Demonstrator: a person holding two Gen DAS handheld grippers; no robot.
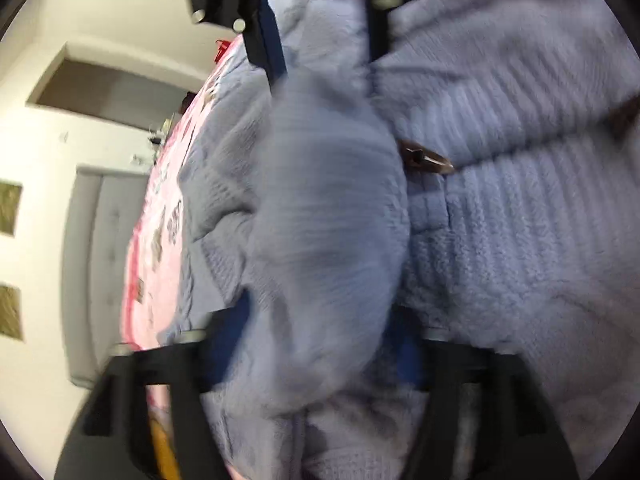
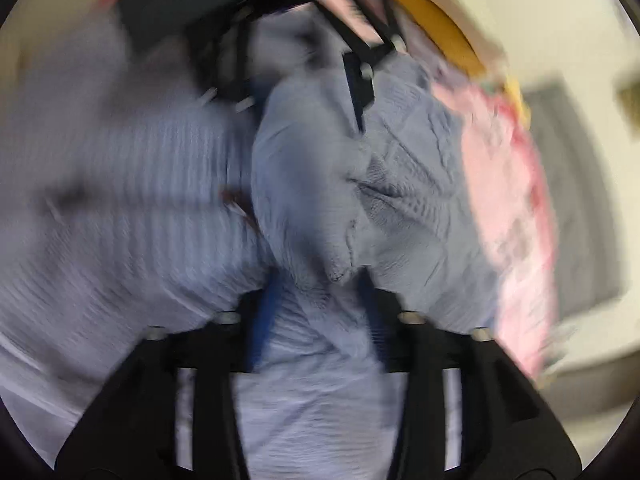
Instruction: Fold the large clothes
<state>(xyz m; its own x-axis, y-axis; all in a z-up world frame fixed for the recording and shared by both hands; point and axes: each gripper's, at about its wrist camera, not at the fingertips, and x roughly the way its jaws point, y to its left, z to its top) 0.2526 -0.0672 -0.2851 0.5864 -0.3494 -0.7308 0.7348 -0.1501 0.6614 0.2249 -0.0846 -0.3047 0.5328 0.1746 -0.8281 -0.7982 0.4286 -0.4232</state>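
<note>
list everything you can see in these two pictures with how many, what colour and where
sweater: one, pale blue knit, bunched across the bed, a fold between each gripper's fingers
toggle button: one seen, brown, on the sweater's front
bedspread: one, pink patterned, under the sweater
headboard: one, grey, at the bed's end
wall: cream, behind the bed
left gripper: black with blue pads, fabric between
right gripper: black with blue pads, fabric between

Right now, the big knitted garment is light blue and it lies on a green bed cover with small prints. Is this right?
Not quite: the bed cover is pink, not green. The left wrist view shows it beside the light blue knitted garment, small prints included; the right wrist view shows the same pink.
</note>
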